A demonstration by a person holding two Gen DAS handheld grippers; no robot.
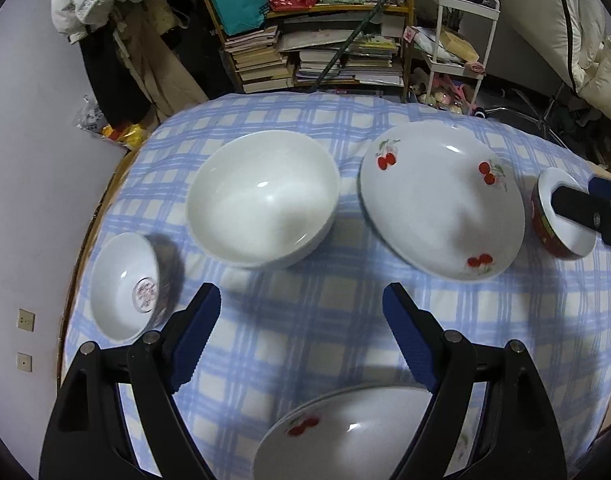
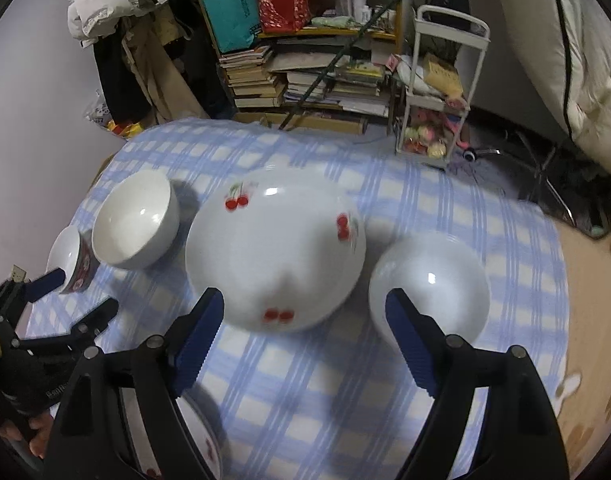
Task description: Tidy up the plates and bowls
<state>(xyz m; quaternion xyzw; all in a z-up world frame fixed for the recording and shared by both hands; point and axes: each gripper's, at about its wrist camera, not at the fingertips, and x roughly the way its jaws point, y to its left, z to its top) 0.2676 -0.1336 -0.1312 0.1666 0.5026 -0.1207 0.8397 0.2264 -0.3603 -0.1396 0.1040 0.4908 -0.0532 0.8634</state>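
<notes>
On the blue checked cloth (image 1: 305, 320) stand a plain white bowl (image 1: 261, 198), a cherry-print plate (image 1: 441, 200), a small bowl with a pink mark inside (image 1: 125, 284) at the left, a red-sided small bowl (image 1: 561, 220) at the right, and a second cherry plate (image 1: 353, 428) at the near edge. My left gripper (image 1: 301, 336) is open and empty above the cloth. My right gripper (image 2: 305, 336) is open and empty, near the cherry plate (image 2: 273, 256) and the white inside of the small bowl (image 2: 429, 284). One right finger (image 1: 585, 204) reaches over the red-sided bowl.
The table's wooden edge (image 1: 89, 232) runs along the left beside a grey wall. Behind the table stand a shelf of stacked books (image 1: 317, 60) and a white cart (image 1: 461, 40). The white bowl (image 2: 137, 224) and the left gripper (image 2: 71, 304) show in the right wrist view.
</notes>
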